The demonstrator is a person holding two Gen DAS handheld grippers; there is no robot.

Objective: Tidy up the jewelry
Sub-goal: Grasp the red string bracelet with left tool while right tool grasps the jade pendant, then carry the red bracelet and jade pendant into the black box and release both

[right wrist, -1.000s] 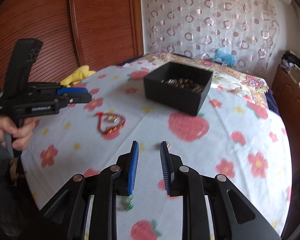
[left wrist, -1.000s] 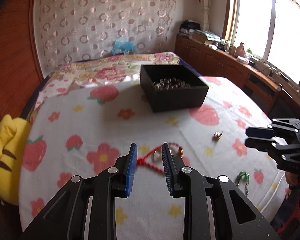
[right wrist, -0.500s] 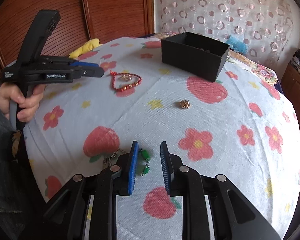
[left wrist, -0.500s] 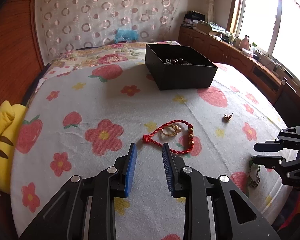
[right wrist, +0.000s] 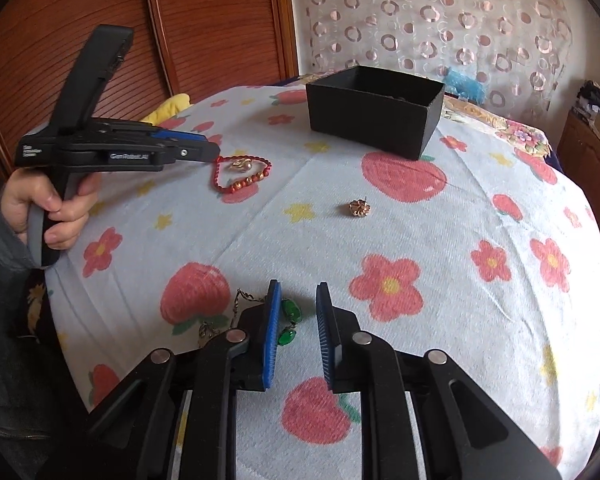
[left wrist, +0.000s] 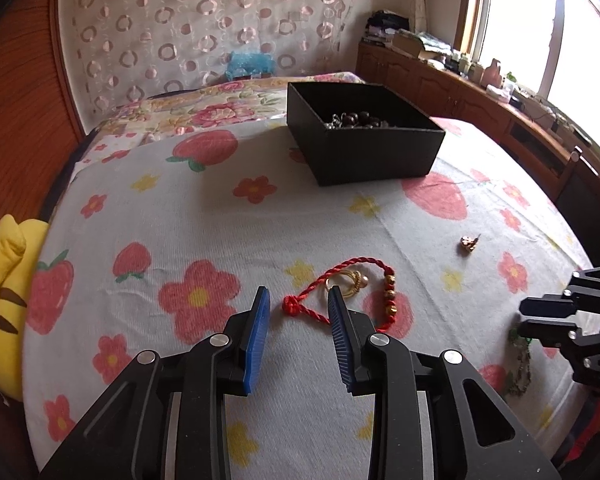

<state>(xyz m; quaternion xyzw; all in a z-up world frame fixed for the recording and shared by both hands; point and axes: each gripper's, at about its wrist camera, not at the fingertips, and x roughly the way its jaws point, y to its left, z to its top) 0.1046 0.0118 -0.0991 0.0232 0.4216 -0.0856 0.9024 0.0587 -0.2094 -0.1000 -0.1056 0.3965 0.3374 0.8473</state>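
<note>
A red cord bracelet with gold beads (left wrist: 354, 292) lies on the flowered cloth with a gold ring (left wrist: 350, 280) inside its loop; it also shows in the right wrist view (right wrist: 240, 176). My left gripper (left wrist: 298, 300) is open, its tips just short of the bracelet's knot. A green-stone chain (right wrist: 288, 320) lies between and under my right gripper's tips (right wrist: 298, 300), which are open. A small gold earring (right wrist: 359, 209) lies mid-table. A black box (left wrist: 364, 132) with jewelry inside stands at the back.
The table (left wrist: 204, 208) is round with a strawberry and flower cloth. A yellow plush toy (left wrist: 4, 300) sits at the left edge. A wooden wardrobe (right wrist: 220, 20) and a curtain stand behind. A bed lies beyond the box.
Both grippers have dropped closer to the cloth. The left one has moved up to the red bracelet. The right one has come down over the green-stone chain.
</note>
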